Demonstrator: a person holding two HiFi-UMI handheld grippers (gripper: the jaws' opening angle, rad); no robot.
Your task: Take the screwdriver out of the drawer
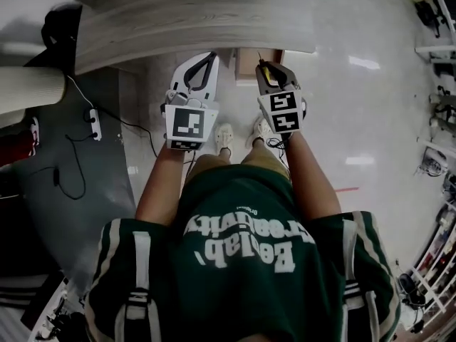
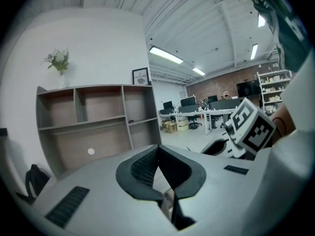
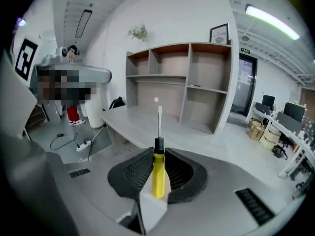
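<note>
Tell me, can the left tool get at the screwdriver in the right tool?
Probably yes: the left tool, shut and empty, hangs beside the right tool, nothing between them; the screwdriver shaft sticks out free.

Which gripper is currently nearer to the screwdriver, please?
Right. The right gripper clamps the screwdriver by its yellow handle; the left gripper is alongside, jaws together and empty.

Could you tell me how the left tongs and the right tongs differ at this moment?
The right tongs clamp a yellow-handled screwdriver, its blade pointing forward; the left tongs hold nothing. The left tongs' tips meet, while the handle holds the right tongs apart. Both are pale grey with dark ribbed inner faces, and both point toward the desk.
</note>
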